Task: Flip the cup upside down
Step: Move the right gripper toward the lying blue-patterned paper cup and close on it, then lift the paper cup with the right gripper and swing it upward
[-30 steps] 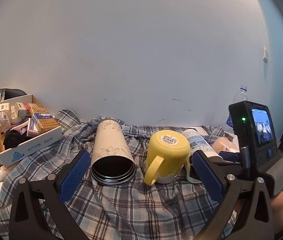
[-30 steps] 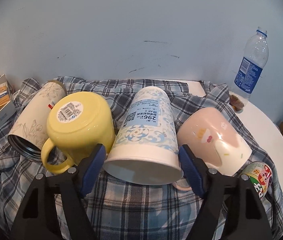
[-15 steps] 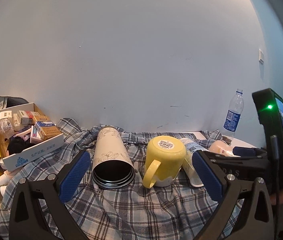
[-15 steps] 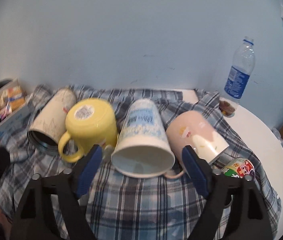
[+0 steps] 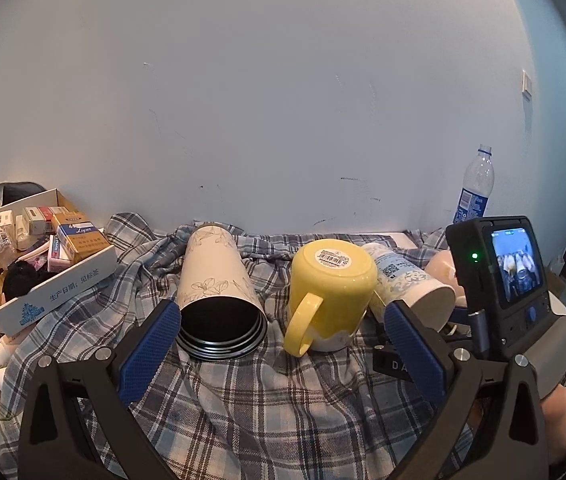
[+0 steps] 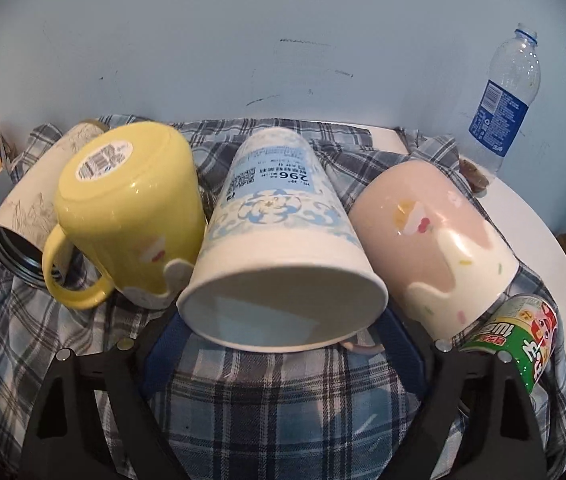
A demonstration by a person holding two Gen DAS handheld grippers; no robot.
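Observation:
A white paper cup with blue flower print [image 6: 279, 240] lies on its side on the plaid cloth, mouth toward the right wrist camera. My right gripper [image 6: 281, 352] is open, its blue pads on either side of the cup's rim and just below it. The cup also shows in the left wrist view [image 5: 407, 284]. A yellow mug [image 5: 329, 294] stands upside down, label on its base; it also shows in the right wrist view [image 6: 127, 212]. A cream tumbler [image 5: 217, 292] lies on its side. My left gripper [image 5: 283, 344] is open and empty in front of the tumbler and mug.
A pink mug [image 6: 431, 240] lies on its side right of the paper cup, against a green can [image 6: 515, 336]. A water bottle [image 6: 507, 104] stands by the wall. A cardboard box of small packs [image 5: 39, 256] sits at left. A plaid cloth [image 5: 275, 400] covers the white table [image 6: 531, 224].
My right gripper pulled back and then came forward again, so the paper cup's mouth now sits between and just above its pads. The left gripper shifted back a little.

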